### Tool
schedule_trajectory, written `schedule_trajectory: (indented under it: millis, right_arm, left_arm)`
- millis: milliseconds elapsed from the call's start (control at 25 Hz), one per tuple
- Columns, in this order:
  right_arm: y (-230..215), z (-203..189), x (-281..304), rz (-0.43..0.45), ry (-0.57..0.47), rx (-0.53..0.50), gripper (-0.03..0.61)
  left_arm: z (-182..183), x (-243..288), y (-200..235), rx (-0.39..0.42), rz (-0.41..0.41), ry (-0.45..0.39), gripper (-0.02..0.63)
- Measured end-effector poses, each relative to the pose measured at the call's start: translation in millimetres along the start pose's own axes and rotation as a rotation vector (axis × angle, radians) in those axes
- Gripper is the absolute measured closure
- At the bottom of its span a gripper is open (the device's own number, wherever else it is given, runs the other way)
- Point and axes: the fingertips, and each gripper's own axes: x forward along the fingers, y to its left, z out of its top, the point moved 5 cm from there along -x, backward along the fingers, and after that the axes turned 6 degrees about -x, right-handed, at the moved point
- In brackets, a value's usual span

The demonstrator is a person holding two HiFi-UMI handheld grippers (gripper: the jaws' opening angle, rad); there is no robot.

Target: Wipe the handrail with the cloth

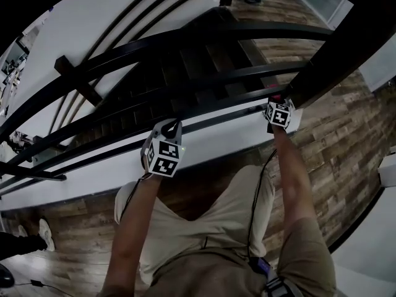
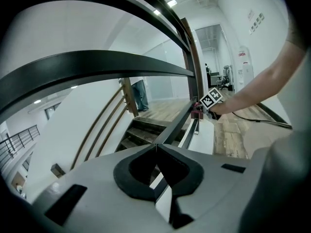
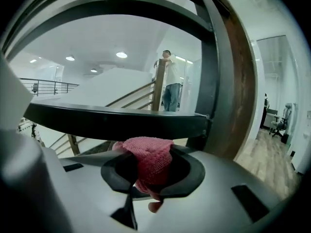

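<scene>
While the right gripper (image 3: 151,174) clamps a pink cloth (image 3: 149,160) between its jaws, the wad bulges up toward the dark handrail (image 3: 112,122) at its 12 o'clock. It seems to press on the rail's near face, though the wide lens makes true contact hard to confirm. A brown wooden post (image 3: 234,86) stands at the cloth's 2 o'clock, where the rail ends.

In the head view this gripper sits at 2 o'clock of the frame, beside the post. The left gripper (image 2: 156,147) sits near centre, toward 8 o'clock, well apart from the other. Its jaws are pressed together on nothing, with the tips just over a lower rail bar (image 2: 177,123) that runs away toward 1 o'clock.

Wiping looks under way, with the cloth at the post end of the rail. Next, I judge, the cloth must slide along the rail toward 9 o'clock, kept firmly against the surface and gripped tight so it does not drag out.
</scene>
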Motion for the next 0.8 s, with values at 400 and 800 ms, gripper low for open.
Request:
schedule_trajectory:
  millis: [400,800]
  right_arm:
    - [-21.0,-1.4,-28.8,-0.098,0.119,0.107,0.463]
    - [180.7,80.1,-147.2,0.394,-0.324,-1.017,0.462]
  left_arm:
    - [-20.0,-19.6,15.5,-0.002,0.025,0.013,0.595]
    - [-40.6,-28.4,56.1,0.32,0.127,0.085,0.516]
